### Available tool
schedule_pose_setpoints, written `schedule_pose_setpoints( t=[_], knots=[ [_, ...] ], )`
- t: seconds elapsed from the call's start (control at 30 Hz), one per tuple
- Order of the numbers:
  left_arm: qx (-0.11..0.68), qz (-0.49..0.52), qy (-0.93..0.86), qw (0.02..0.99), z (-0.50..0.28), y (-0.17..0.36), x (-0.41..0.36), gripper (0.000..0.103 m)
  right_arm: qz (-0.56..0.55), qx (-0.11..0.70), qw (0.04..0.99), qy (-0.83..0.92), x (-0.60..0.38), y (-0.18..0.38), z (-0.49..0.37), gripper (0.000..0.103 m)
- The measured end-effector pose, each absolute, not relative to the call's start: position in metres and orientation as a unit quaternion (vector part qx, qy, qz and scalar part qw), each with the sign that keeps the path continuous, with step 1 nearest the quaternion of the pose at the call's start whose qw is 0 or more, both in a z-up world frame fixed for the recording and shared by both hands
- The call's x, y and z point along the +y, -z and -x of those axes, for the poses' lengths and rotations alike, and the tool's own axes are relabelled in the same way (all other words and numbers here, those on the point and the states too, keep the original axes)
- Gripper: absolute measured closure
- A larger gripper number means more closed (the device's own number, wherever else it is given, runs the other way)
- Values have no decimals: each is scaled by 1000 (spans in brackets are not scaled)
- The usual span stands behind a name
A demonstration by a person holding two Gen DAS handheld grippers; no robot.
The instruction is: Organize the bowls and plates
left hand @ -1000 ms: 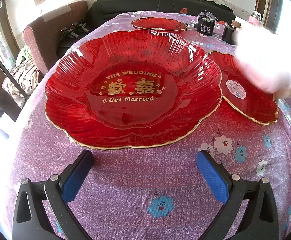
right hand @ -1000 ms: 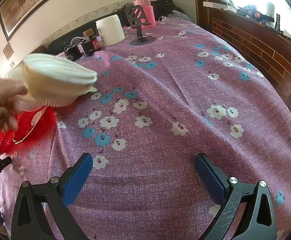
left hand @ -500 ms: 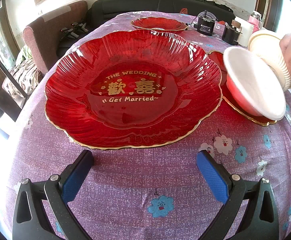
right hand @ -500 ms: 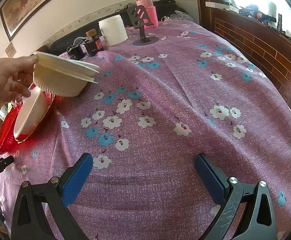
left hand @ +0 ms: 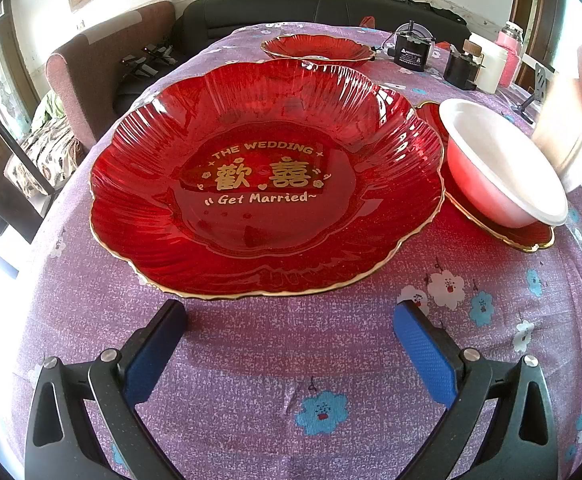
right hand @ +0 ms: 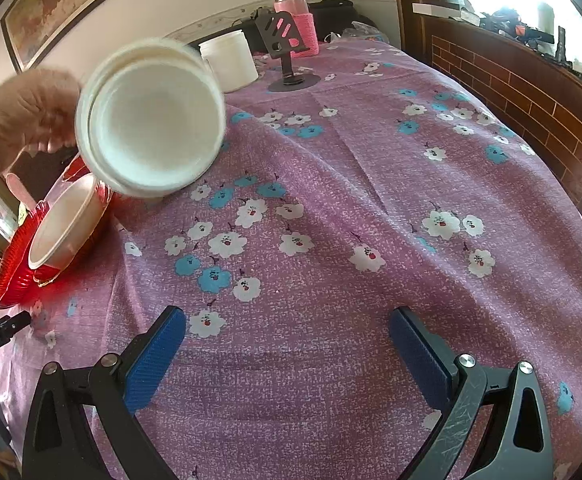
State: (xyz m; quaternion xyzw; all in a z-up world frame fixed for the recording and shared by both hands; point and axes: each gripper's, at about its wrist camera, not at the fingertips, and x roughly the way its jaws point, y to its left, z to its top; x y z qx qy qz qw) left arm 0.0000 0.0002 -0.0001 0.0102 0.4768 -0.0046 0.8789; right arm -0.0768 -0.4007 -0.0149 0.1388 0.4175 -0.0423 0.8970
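A large red scalloped plate (left hand: 267,176) with gold lettering lies just ahead of my open, empty left gripper (left hand: 291,340). To its right a white paper bowl (left hand: 499,164) rests tilted on a small red plate (left hand: 531,238); both show in the right wrist view, the bowl (right hand: 67,228) on the plate (right hand: 15,280). A bare hand (right hand: 19,120) holds a stack of white bowls (right hand: 151,124) tipped above the table. Another small red plate (left hand: 317,49) sits at the far side. My right gripper (right hand: 287,340) is open and empty over bare cloth.
A purple flowered tablecloth (right hand: 371,208) covers the table. At the back stand a white jar (right hand: 231,60), a pink bottle (right hand: 295,12), a black phone stand (right hand: 287,52) and black devices (left hand: 411,50). A chair (left hand: 103,76) stands at the left; a brick-patterned wall (right hand: 531,92) runs along the right.
The hand set one white bowl down on the small red plate, then lifted the remaining stack away to the right and tipped it. Both grippers stayed still.
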Motion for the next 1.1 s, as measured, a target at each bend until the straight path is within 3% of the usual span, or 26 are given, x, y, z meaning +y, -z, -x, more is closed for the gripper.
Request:
schedule_pose_setpoints(
  t=[1.1],
  knots=[
    [477, -10, 5, 879, 0, 0, 0, 0, -144, 416, 897, 39, -401, 14, 78, 1]
  ],
)
